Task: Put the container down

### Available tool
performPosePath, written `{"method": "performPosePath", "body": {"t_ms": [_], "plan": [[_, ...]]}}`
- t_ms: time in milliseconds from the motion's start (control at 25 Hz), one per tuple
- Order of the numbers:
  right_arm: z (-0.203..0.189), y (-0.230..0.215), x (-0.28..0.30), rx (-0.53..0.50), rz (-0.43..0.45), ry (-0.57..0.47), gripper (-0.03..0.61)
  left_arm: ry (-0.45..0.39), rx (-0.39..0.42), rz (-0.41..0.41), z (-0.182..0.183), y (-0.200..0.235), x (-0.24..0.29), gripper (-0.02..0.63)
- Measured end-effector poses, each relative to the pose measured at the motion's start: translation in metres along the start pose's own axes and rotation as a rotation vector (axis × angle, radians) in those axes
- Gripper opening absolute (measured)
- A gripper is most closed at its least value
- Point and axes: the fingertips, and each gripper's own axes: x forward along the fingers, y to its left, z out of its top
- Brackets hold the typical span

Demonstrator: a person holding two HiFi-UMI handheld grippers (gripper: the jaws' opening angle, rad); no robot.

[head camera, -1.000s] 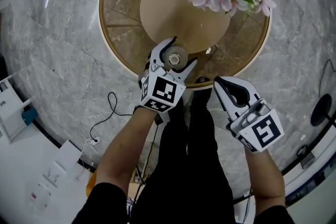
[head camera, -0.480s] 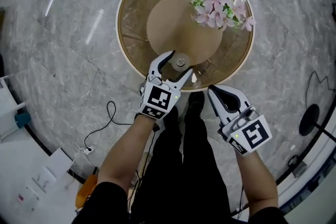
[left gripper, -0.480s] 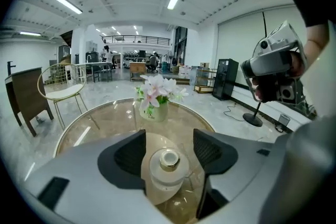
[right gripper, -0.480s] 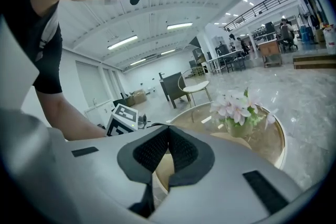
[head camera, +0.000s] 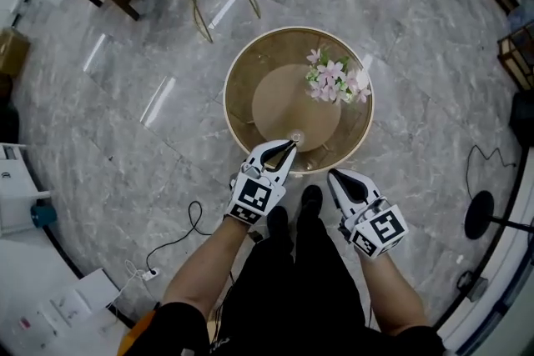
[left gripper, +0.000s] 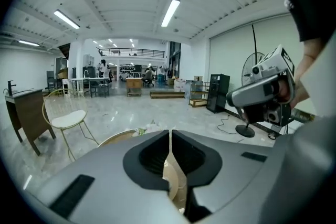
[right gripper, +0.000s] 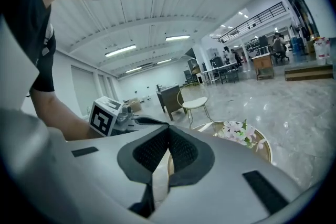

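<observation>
1. Grey marble floor (head camera: 117, 104) lies far below, so both arms seem to be held high above it.
2. Round glass surface (head camera: 238, 96) with a gold rim carries everything that matters here.
3. Pink flowers (head camera: 335, 82) sit on its far right side, which leaves the near edge free for setting things down.
4. Empty left claw (head camera: 287, 147) has just been closing. Its jaws meet with nothing between them, likely because the job is done. The right claw (head camera: 333, 177) is likewise pressed together and holds nothing.
5. Small clear container (head camera: 295, 137) stands on the surface by the near edge, and neither claw grips it.
</observation>
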Motion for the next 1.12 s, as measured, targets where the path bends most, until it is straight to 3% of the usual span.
{"method": "performPosePath", "body": {"t_ms": [200, 440, 560, 720, 1120], "plan": [[0.039, 0.043, -0.024, -0.010, -0.024, -0.033, 0.014, -0.054, -0.013, -0.012, 0.054, -0.009, -0.060, 0.019], [0.091, 0.089, -0.047, -0.096, -0.027, -0.084, 0.012, -0.070, -0.080, 0.011, 0.085, -0.021, -0.119, 0.015], [0.110, 0.107, -0.058, -0.108, -0.027, -0.124, 0.012, -0.098, -0.068, -0.008, 0.099, -0.036, -0.142, 0.014], [0.126, 0.127, -0.071, -0.104, -0.026, -0.164, 0.012, -0.114, -0.055, -0.037, 0.113, -0.048, -0.163, 0.014], [0.147, 0.141, -0.140, -0.116, 0.011, -0.228, 0.012, -0.150, -0.108, 0.022, 0.155, -0.074, -0.197, 0.014]]}}
